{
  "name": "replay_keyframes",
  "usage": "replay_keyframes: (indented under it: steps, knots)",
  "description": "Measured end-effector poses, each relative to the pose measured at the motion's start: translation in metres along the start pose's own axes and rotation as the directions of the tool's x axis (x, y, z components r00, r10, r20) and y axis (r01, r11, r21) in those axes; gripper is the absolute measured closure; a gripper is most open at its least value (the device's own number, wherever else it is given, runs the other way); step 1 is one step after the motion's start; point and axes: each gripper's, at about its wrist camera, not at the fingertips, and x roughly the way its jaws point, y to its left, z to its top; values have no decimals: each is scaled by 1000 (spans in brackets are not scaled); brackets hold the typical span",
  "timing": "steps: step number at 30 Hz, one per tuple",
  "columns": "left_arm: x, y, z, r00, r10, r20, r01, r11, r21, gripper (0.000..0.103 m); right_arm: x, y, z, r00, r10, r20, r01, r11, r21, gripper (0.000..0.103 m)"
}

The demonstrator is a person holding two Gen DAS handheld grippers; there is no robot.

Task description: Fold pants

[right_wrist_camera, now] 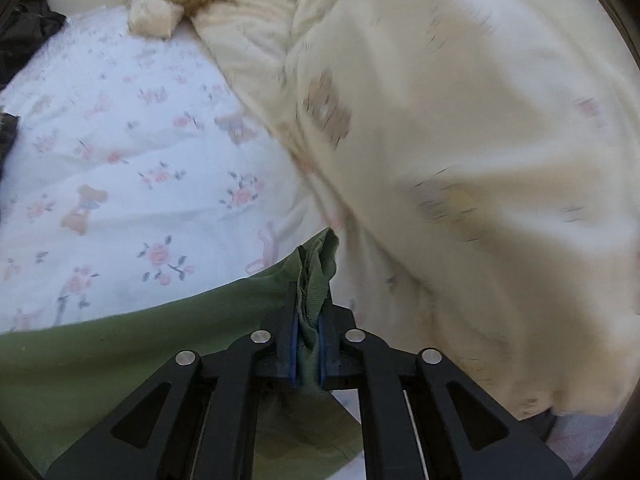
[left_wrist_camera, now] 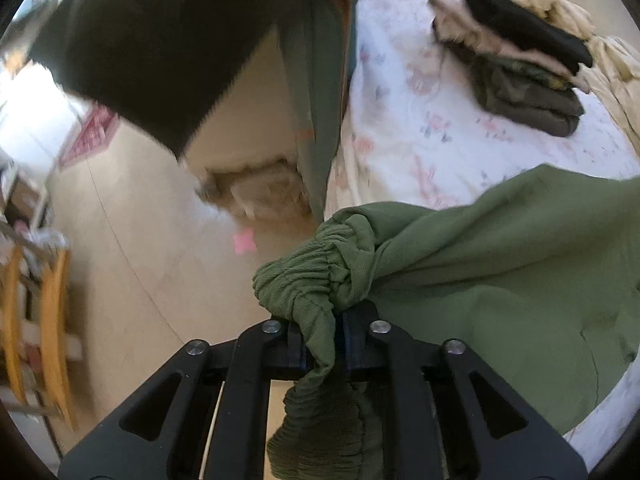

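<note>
The green pants (left_wrist_camera: 500, 280) hang between my two grippers over a bed with a floral sheet (left_wrist_camera: 420, 120). My left gripper (left_wrist_camera: 322, 340) is shut on the gathered elastic waistband (left_wrist_camera: 316, 272), which bunches above and below the jaws. My right gripper (right_wrist_camera: 310, 344) is shut on another edge of the green pants (right_wrist_camera: 120, 360), a small tuft of cloth (right_wrist_camera: 318, 264) sticking out past the fingertips. The pants spread down and left from it across the floral sheet (right_wrist_camera: 120, 160).
A stack of folded clothes (left_wrist_camera: 520, 64), black, beige and olive, lies on the bed. A cream duvet (right_wrist_camera: 460, 140) is heaped at the right. To the left is beige floor (left_wrist_camera: 140, 260) with a wooden chair (left_wrist_camera: 40, 320). A dark garment (left_wrist_camera: 160, 40) hangs at upper left.
</note>
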Motion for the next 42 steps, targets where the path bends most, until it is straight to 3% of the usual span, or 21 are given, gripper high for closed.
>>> replay_keyframes:
  steps: [3,4,5,6,8,10,13,16,19,22,25,27,28,29,30,32,33,35,37,39,42]
  knots:
    - [9,-1,0,999,-4,-46,3,1000,-6,83,26,3,-6,996,-34,-83,35,999,18,61]
    - [11,-1,0,998,6,-64,-6,1000,-2,66,27,2,-8,995,-49,-86,51,999,19,44]
    - [10,0,0,997,34,-76,-33,999,6,55,24,0,-12,995,-54,-82,56,998,23,40]
    - [7,1,-1,997,40,-73,-40,999,12,50,19,-4,-15,996,-41,-76,43,999,28,40]
    - [-5,4,-3,998,42,-56,-40,998,40,49,5,-13,-22,998,-15,-68,18,999,39,40]
    - [-13,7,-6,996,67,-58,-63,996,65,32,-13,-23,-29,999,11,-51,-8,999,45,40]
    - [-25,14,-10,989,141,-42,-137,986,97,31,-36,-50,-44,997,70,-33,-65,991,115,40]
    - [-43,12,-3,996,94,-9,-94,995,34,31,-44,-75,-71,989,142,-35,-130,964,233,40]
    - [-60,-11,8,999,38,22,-38,999,-29,31,-27,-90,-103,982,176,-68,-141,925,352,40]
    - [-81,-54,23,998,-16,59,18,999,-34,31,-1,-100,-133,964,256,-74,-189,852,489,40]
    - [-106,-103,35,990,-108,87,110,994,-18,31,22,-96,-146,943,311,-119,-205,824,529,43]
    - [-120,-139,38,981,-172,86,172,985,14,31,26,-92,-144,923,376,-87,-272,795,542,47]
    - [-128,-156,37,974,-206,90,204,978,36,31,24,-90,-140,905,424,-46,-331,766,552,63]
    - [-136,-175,33,965,-240,104,235,970,55,31,21,-87,-134,892,451,-22,-367,753,547,97]
    - [-139,-183,32,961,-254,109,249,967,62,31,15,-81,-126,905,425,-23,-354,782,513,103]
    - [-141,-212,21,949,-302,92,291,950,116,31,3,-69,-111,935,352,-44,-302,855,421,103]
    - [-140,-221,19,949,-305,83,291,946,145,31,-4,-64,-103,939,343,-35,-304,870,388,103]
    - [-132,-240,13,959,-275,68,253,939,233,31,-14,-63,-91,933,361,7,-338,865,372,103]
    - [-127,-246,10,975,-202,90,169,945,281,31,-26,-54,-77,934,357,34,-346,873,342,103]
    - [-122,-246,8,981,-165,98,132,951,281,31,-33,-45,-65,914,400,66,-400,861,315,103]
    - [-111,-235,13,988,-132,79,111,966,232,31,-33,-20,-46,867,486,111,-497,823,276,103]
